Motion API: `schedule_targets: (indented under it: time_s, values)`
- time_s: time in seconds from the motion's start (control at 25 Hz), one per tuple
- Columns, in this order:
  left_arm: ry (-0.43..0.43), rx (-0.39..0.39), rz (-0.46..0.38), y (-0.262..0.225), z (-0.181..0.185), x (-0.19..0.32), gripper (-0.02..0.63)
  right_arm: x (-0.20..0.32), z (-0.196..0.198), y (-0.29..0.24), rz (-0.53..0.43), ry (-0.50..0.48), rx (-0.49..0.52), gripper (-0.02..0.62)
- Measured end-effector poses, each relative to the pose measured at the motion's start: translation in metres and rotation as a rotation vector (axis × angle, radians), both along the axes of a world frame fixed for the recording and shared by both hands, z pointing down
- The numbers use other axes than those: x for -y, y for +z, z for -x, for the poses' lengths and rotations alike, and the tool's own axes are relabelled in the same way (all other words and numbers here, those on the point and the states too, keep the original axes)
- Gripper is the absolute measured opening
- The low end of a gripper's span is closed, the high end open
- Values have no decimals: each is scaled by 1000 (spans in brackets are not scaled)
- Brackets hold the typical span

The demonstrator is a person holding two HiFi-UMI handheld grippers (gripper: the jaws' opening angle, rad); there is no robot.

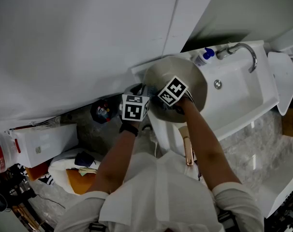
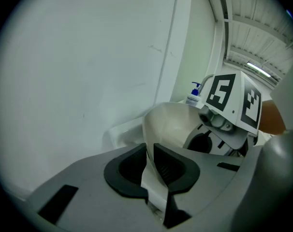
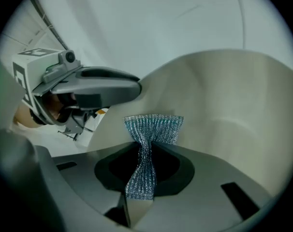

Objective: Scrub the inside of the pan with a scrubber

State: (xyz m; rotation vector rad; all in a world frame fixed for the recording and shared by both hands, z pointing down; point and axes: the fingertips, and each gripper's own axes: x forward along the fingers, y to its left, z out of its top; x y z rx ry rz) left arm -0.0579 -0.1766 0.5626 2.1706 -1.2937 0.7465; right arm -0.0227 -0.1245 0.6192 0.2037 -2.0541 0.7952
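Nearest the head camera is the person's pale shirt [image 1: 156, 192]; beyond it both grippers meet at the pan [image 1: 185, 71], which is held tilted over the left end of the white sink [image 1: 243, 95]. A tap [image 1: 245, 50] and a soap bottle [image 1: 204, 56] stand at the back of the sink, clear of the work.

Left gripper [image 2: 150, 153]: its fingers [image 2: 127, 170] are clamped on the rim of the pan, one pad outside the wall and one inside. This gripper carries the pan and presents its pale inner surface to the other tool.

Right gripper [image 3: 144, 151]: its fingers [image 3: 170, 170] are closed on the scrubber [image 3: 153, 127] – a blue-grey mesh pad pinched at its waist, with the free end fanned out ahead of the fingertips. The fanned end sits in front of the inner wall of the pan; whether it presses on the wall cannot be told from these views.

Step in hand, as judged: scrubbing of the inside, with the scrubber already within the bowl of the pan.

Next move, as judged:
- press the fanned end flat against the inner wall, then sweep it across wall and base
- hold the rim grip firm – side load from the scrubber may twist the pan in the left fingers
- keep the pan over the sink
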Motion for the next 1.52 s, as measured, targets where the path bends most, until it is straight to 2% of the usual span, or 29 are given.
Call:
schedule_targets:
  time_s: [0.08, 0.24, 0.4, 0.6, 0.72, 0.8, 0.92, 1.08, 1.24, 1.36, 1.52]
  values:
    - [0, -1, -2, 0, 0, 1, 55, -23, -10, 1, 90, -83, -47, 72]
    - [1, 0, -1, -2, -1, 1, 55, -59, -48, 5, 229, -227, -209, 72]
    - [4, 1, 2, -3, 0, 0, 55, -67, -88, 10, 285, -241, -371, 72]
    - [3, -8, 6, -3, 0, 0, 55, -49, -134, 15, 240, -204, -606, 72]
    - [4, -7, 6, -3, -1, 0, 55, -25, -158, 19, 153, -156, -758, 74]
    - [5, -8, 6, -4, -1, 0, 55, -5, -168, 20, 68, -119, -817, 75]
    - [5, -10, 4, -5, -1, 0, 55, 37, -167, 24, -111, -38, -793, 77]
    - [9, -7, 4, -4, -2, 1, 55, 86, -152, 17, -325, 145, -671, 77]
    - [14, -4, 2, -4, -2, 1, 55, 109, -128, 13, -487, 185, -610, 77]
    - [13, 0, -2, -3, -2, 1, 55, 117, -101, 8, -568, 182, -532, 77]
    - [12, 2, 0, -3, -2, 1, 55, 114, -62, 3, -557, 152, -384, 77]
